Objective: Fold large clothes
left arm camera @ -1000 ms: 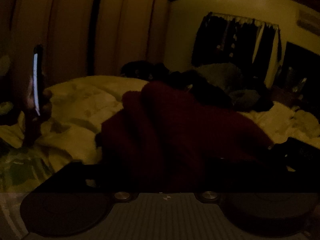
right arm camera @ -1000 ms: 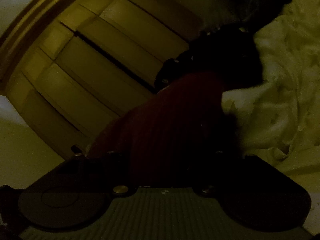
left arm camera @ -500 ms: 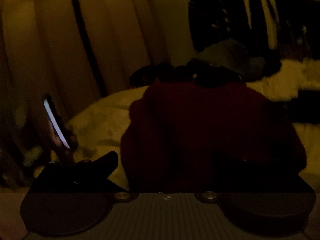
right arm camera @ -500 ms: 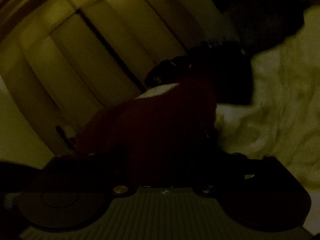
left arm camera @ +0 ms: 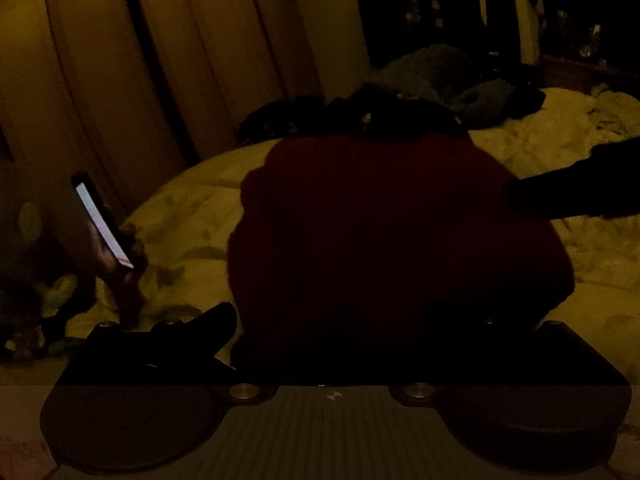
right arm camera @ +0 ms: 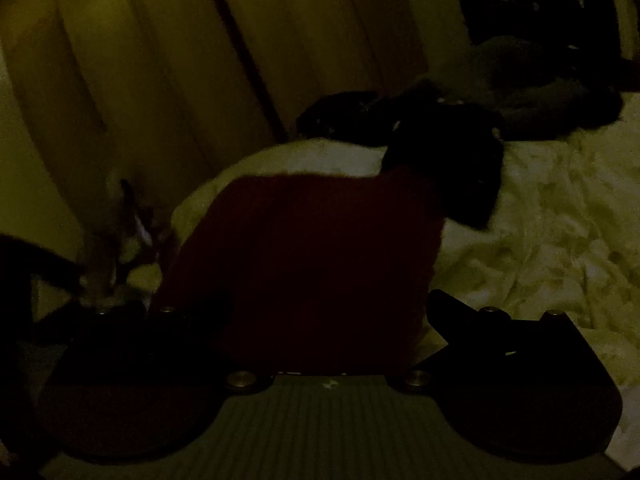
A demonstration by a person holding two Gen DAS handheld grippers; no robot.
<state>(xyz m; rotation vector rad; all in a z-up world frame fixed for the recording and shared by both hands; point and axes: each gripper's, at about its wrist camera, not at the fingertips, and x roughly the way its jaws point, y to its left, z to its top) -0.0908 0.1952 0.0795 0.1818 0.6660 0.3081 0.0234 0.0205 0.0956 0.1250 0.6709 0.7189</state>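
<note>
The room is very dim. A dark red knitted garment point(left arm camera: 392, 232) lies on the pale bed cover point(left arm camera: 184, 216), right in front of my left gripper point(left arm camera: 332, 332), whose fingers stand wide apart with the cloth between and over them. It also shows in the right wrist view point(right arm camera: 312, 256), filling the gap of my right gripper point(right arm camera: 328, 320), whose fingers point(right arm camera: 452, 312) are spread. The dark right gripper point(left arm camera: 576, 192) reaches onto the garment's right edge in the left wrist view. The fingertips are hidden in shadow and cloth.
Dark clothes point(left arm camera: 400, 116) are piled at the far side of the bed. A lit phone point(left arm camera: 104, 228) stands held at the left bed edge. Wardrobe doors point(left arm camera: 120, 60) stand behind. Rumpled cover point(right arm camera: 560, 216) spreads to the right.
Both grippers have swung down and levelled toward the bed. The red garment has gone from hanging bunched to lying spread out on the cover. The left fingers have come apart.
</note>
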